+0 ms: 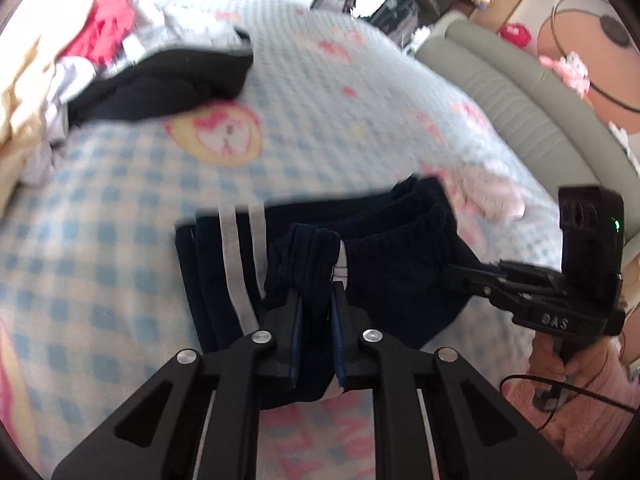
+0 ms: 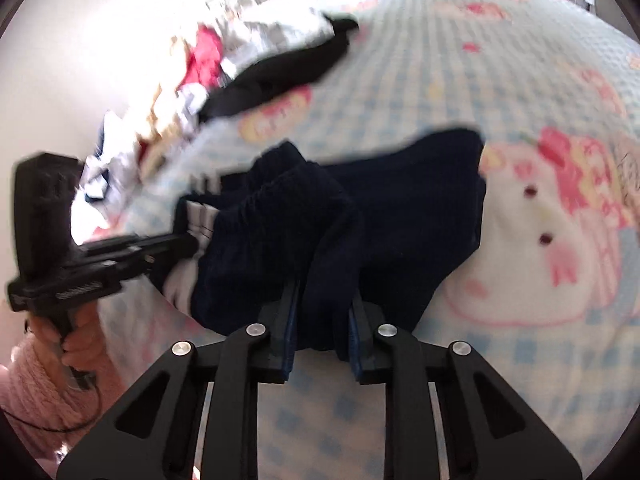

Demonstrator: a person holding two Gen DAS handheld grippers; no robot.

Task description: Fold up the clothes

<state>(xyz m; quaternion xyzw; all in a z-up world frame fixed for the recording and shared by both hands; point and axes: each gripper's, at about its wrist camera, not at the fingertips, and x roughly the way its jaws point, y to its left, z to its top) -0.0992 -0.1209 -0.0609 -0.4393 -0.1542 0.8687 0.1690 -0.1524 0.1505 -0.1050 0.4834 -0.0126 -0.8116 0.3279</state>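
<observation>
A navy garment [image 1: 400,272] with pale side stripes [image 1: 234,264] lies partly folded on the blue checked bed cover [image 1: 320,100]. My left gripper [image 1: 317,290] is shut on a bunched, ribbed edge of it at the near side. In the right wrist view the same navy garment [image 2: 420,200] fills the middle, and my right gripper [image 2: 324,294] is shut on a fold of its near edge. Each view shows the other tool: the right gripper [image 1: 456,274] reaches in from the right, the left gripper [image 2: 188,240] from the left by the stripes.
A black garment [image 1: 168,80] and a heap of mixed clothes [image 1: 100,40] lie at the far left of the bed. A padded grey-green headboard [image 1: 520,112] borders the right side. A hand in a pink sleeve [image 1: 580,380] holds the right tool, with a cable trailing.
</observation>
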